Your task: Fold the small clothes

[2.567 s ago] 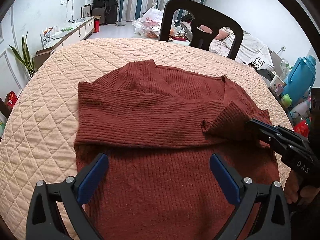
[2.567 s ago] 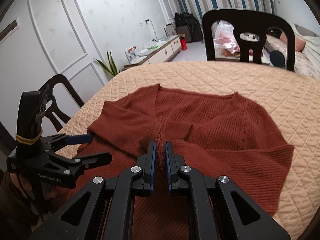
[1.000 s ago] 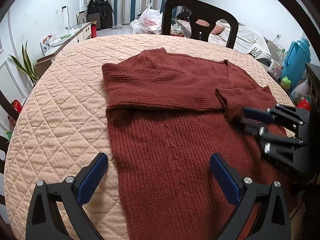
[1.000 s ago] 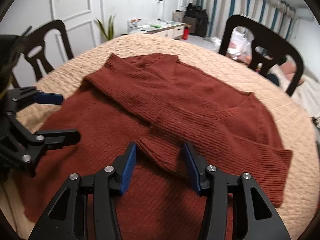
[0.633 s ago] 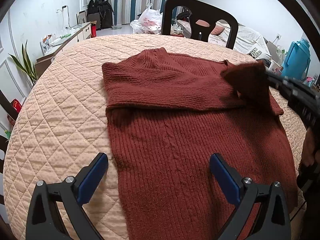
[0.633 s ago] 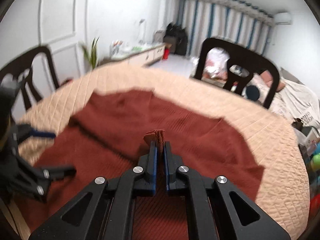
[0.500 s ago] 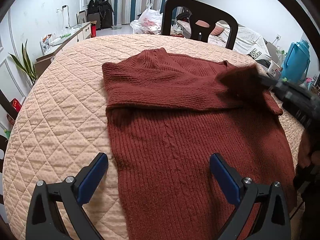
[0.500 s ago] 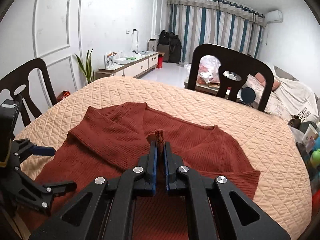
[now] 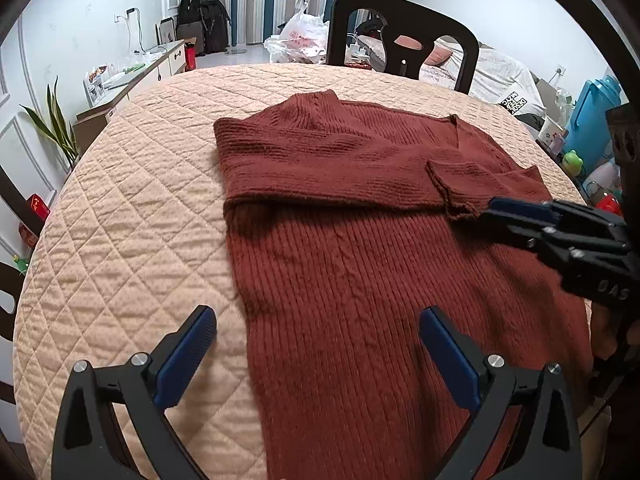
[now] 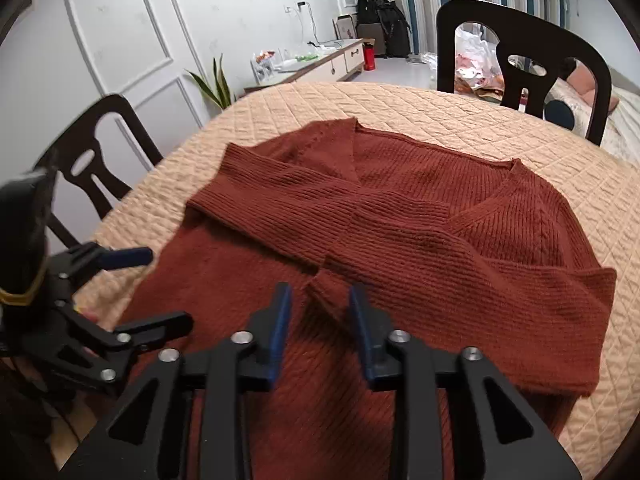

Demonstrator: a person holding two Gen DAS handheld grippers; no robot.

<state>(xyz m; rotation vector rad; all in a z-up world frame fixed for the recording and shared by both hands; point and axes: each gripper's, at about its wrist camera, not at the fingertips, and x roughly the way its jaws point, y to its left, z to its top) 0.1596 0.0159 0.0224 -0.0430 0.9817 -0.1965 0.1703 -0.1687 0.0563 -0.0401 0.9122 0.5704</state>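
A rust-red knit sweater (image 9: 360, 272) lies flat on the quilted peach table cover (image 9: 140, 200). Both sleeves are folded across its chest. The right sleeve's cuff (image 10: 326, 286) rests on the sweater's body between the blue pads of my right gripper (image 10: 319, 300). Those jaws are opening, and the pads stand clear of the cuff. In the left wrist view the right gripper (image 9: 490, 218) is low at the cuff (image 9: 456, 200). My left gripper (image 9: 316, 332) hangs wide open over the sweater's lower left edge, holding nothing. It appears at the left as the left gripper (image 10: 160, 290) in the right wrist view.
A black chair (image 9: 400, 40) stands at the table's far side and another black chair (image 10: 92, 160) at its left. A blue jug (image 9: 596, 112) and small items sit beyond the right edge. Bare quilt stretches left of the sweater.
The right gripper, shut on the sleeve cuff and lifted half a second ago, has come down onto the sweater's body and its jaws have parted. The left gripper has stayed put.
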